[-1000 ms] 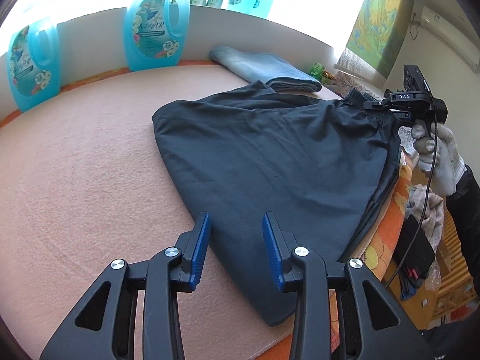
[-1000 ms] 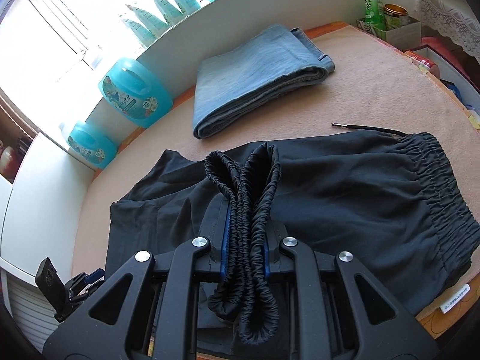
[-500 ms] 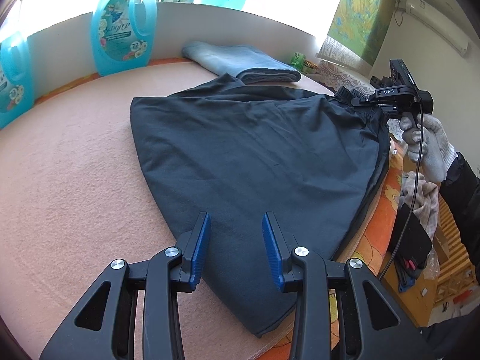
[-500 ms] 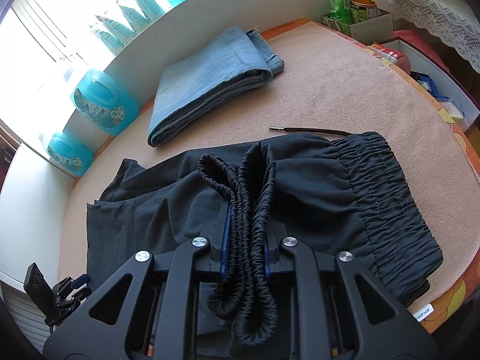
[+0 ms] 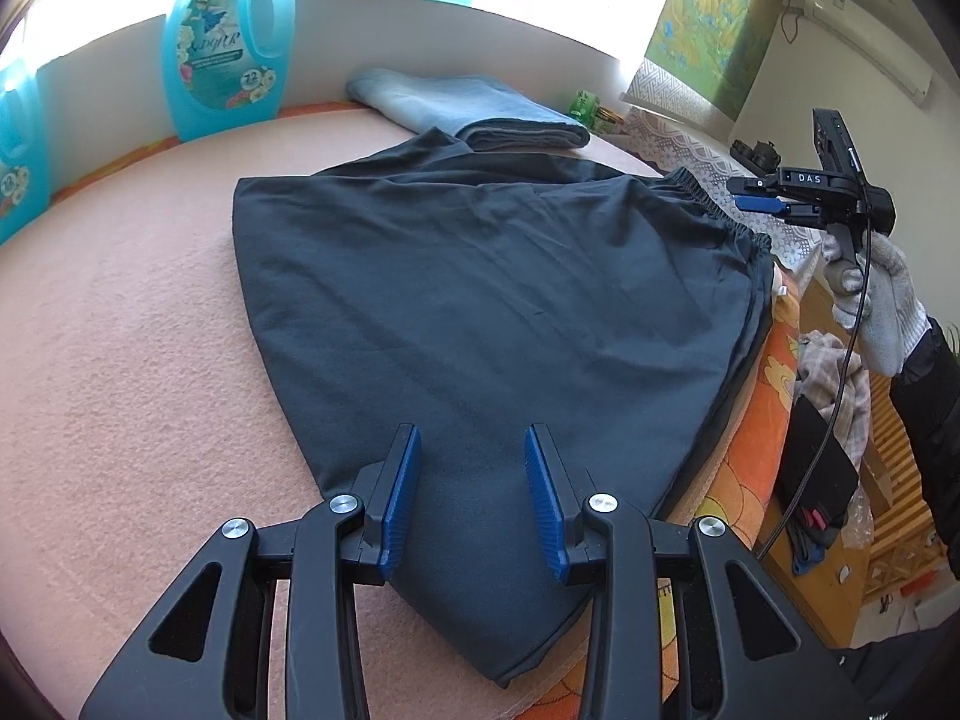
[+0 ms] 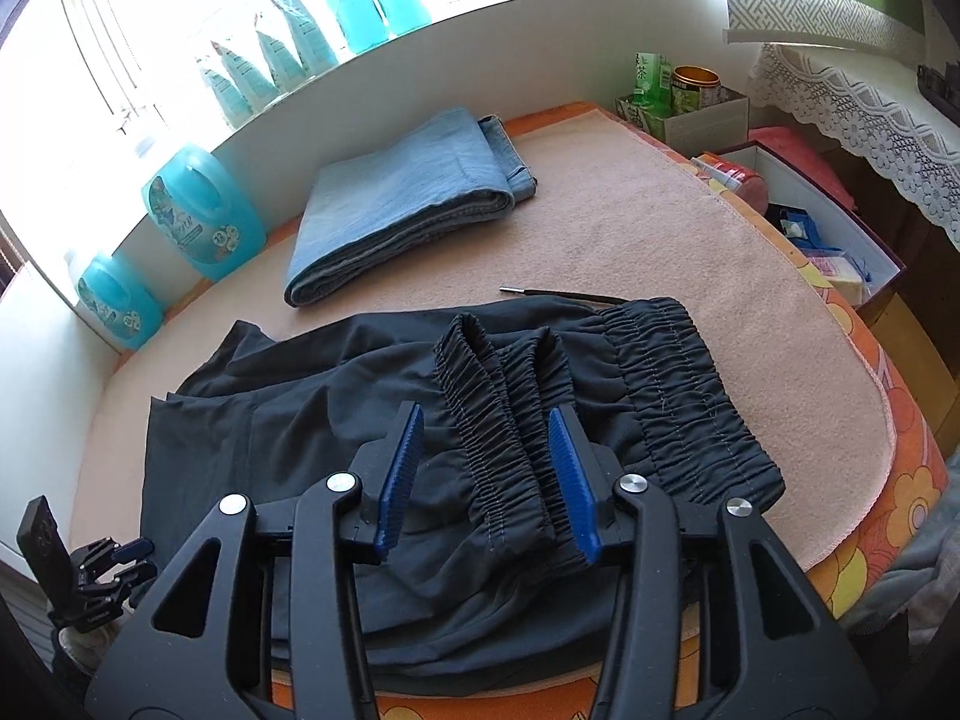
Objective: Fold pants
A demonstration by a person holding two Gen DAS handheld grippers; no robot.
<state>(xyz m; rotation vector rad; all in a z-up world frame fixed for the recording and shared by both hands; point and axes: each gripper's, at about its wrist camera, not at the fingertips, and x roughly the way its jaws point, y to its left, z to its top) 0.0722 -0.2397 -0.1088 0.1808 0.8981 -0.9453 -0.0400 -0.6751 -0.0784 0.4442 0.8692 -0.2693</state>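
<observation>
Hovering low with jaws spread and empty, the left gripper [image 5: 471, 492] sits over the dark pants' [image 5: 480, 312] hem on the surface [image 5: 120, 372], while the right gripper [image 6: 489, 474], marked "DAS", straddles the bunched waistband [image 6: 504, 420] with open jaws.

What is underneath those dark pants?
The dark pants lie on a pinkish-beige blanket, which shows all around them, with an orange flowered cover at the edge beyond it. Whatever lies directly beneath the fabric is covered.
</observation>
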